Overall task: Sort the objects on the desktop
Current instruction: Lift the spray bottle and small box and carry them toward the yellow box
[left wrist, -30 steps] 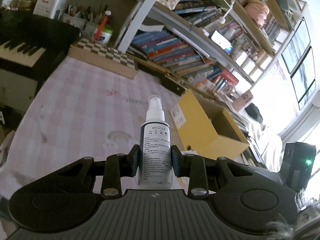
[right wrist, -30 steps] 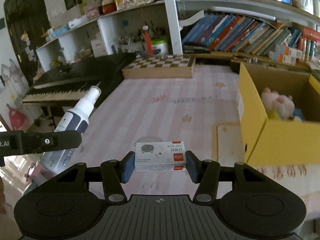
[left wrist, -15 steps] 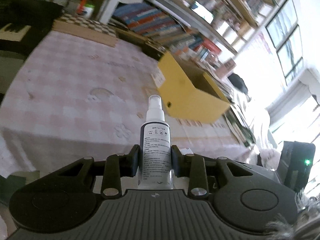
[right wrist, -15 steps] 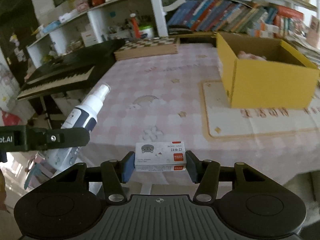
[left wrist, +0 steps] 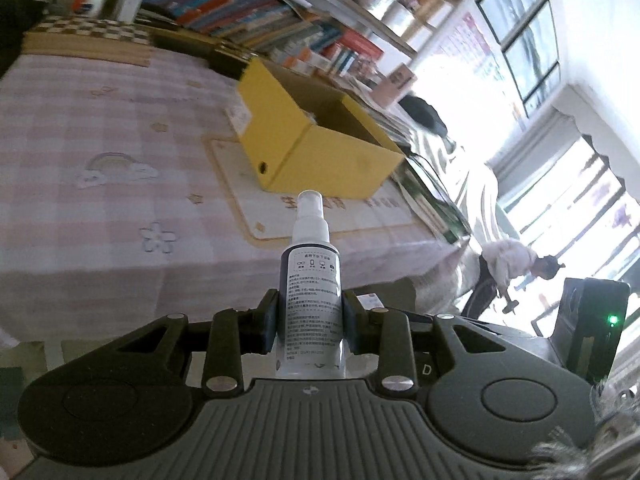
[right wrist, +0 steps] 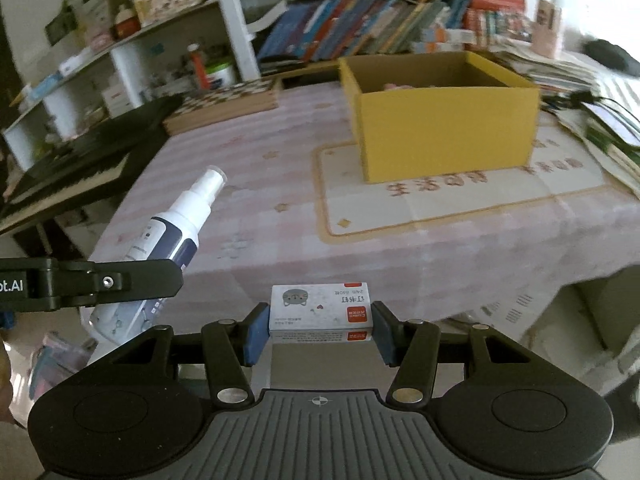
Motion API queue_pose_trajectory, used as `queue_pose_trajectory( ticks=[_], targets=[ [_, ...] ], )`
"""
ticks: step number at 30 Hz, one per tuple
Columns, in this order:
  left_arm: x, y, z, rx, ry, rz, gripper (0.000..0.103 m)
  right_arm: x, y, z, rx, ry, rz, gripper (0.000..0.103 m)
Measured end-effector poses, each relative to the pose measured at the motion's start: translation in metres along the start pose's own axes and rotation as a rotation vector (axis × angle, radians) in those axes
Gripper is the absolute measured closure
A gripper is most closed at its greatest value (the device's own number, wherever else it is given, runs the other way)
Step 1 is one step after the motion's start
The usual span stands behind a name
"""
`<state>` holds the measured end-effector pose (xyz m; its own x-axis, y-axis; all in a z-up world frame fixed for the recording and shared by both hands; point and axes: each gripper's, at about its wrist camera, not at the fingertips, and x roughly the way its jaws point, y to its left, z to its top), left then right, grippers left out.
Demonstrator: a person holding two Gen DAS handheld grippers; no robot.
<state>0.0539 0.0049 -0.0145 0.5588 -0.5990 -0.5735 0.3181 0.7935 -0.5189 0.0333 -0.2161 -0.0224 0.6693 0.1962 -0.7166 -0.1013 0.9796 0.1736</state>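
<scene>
My left gripper (left wrist: 310, 318) is shut on a white and dark blue spray bottle (left wrist: 310, 280), held upright off the table's near edge. The same bottle (right wrist: 176, 236) and the left gripper's finger (right wrist: 100, 282) show at the left of the right wrist view. My right gripper (right wrist: 320, 334) is shut on a small white staple box (right wrist: 320, 312) with a red label, held in the air in front of the table edge. An open yellow cardboard box (right wrist: 444, 120) stands on a cream mat (right wrist: 440, 200) on the pink checked tablecloth (right wrist: 240, 184); it also shows in the left wrist view (left wrist: 316, 144).
A wooden chessboard box (right wrist: 228, 100) lies at the table's far side. A black keyboard piano (right wrist: 80, 152) stands left of the table. Bookshelves (right wrist: 380, 28) run behind. Stacked papers and books (right wrist: 600, 112) lie right of the yellow box.
Both grippers have drawn back from over the table to beyond its near edge, each still holding its object. The yellow box now lies farther ahead.
</scene>
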Motion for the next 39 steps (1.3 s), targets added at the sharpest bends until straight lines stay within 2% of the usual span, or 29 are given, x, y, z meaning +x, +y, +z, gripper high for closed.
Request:
queue_pose_trajectory(
  ticks=[10,26,32,39],
  targets=[
    [0.044,-0.035,0.015,0.051,0.056,-0.05,0.073,-0.005,-0.048,0.007,0.06,-0.006,-0.05,0.049],
    [0.12,-0.083,0.047,0.059,0.073,-0.065,0.073,0.006,-0.125,0.046,0.069,0.004,-0.065,0.049],
    [0.145,-0.097,0.058,0.052,0.061,-0.052,0.073,0.016,-0.152,0.064,0.05,0.005,-0.048,0.049],
    [0.162,-0.107,0.074,0.035,0.013,-0.001,0.073,0.032,-0.171,0.089,0.001,-0.007,-0.001,0.049]
  ],
)
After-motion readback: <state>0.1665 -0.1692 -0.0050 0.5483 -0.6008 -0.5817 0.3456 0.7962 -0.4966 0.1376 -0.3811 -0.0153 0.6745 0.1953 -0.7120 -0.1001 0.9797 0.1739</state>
